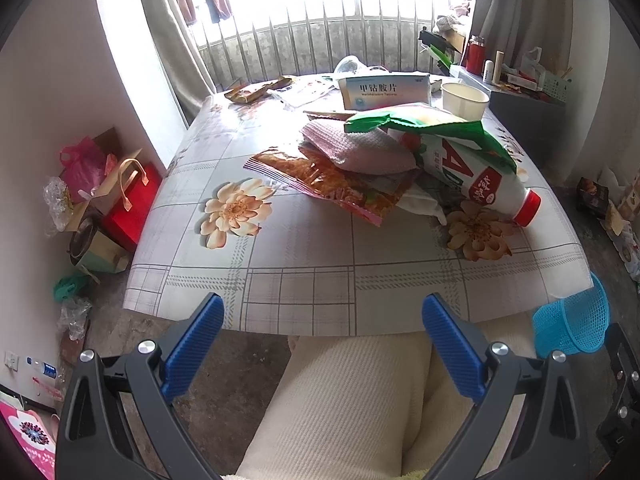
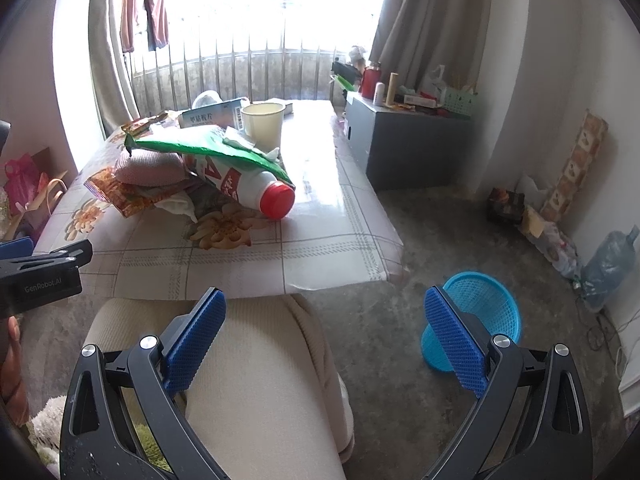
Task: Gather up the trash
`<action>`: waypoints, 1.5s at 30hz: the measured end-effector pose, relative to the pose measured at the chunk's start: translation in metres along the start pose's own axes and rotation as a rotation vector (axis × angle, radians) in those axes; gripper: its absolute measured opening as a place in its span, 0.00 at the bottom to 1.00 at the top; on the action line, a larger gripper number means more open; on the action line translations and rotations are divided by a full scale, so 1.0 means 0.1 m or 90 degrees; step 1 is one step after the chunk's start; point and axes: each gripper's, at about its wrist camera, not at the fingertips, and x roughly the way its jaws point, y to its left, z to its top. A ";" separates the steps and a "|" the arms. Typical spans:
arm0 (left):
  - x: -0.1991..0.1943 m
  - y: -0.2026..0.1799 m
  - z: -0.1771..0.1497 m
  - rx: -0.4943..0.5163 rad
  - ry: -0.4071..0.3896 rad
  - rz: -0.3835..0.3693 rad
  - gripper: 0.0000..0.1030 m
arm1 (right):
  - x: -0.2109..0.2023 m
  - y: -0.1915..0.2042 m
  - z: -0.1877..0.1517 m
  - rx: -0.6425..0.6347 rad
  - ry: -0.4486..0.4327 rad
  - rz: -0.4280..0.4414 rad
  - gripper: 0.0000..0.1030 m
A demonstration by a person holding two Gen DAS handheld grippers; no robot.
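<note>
A heap of trash lies on the flowered table (image 1: pixel 300 280): a white bottle with a red cap (image 1: pixel 492 192) (image 2: pixel 256 192) on its side, a green wrapper (image 1: pixel 432 126) (image 2: pixel 216 150) draped over it, an orange snack bag (image 1: pixel 320 180) (image 2: pixel 120 192), a pink cloth (image 1: pixel 356 148) (image 2: pixel 148 166), a medicine box (image 1: pixel 384 92) (image 2: pixel 212 118) and a paper cup (image 1: pixel 466 100) (image 2: pixel 262 122). A blue mesh basket (image 1: pixel 572 326) (image 2: pixel 476 320) stands on the floor at the table's right corner. My left gripper (image 1: pixel 322 314) and my right gripper (image 2: pixel 324 308) are open and empty, held short of the table's near edge.
A person's cream trouser legs (image 1: pixel 344 408) (image 2: pixel 256 380) lie under both grippers. Bags and wrappers (image 1: pixel 100 196) crowd the floor at the left wall. A grey cabinet (image 2: pixel 408 152) stands right of the table, and a water jug (image 2: pixel 608 264) is by the right wall.
</note>
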 end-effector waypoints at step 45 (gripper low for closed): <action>2.04 1.66 2.69 -0.269 0.078 -0.372 0.85 | 1.39 0.37 3.08 0.049 0.067 0.503 0.92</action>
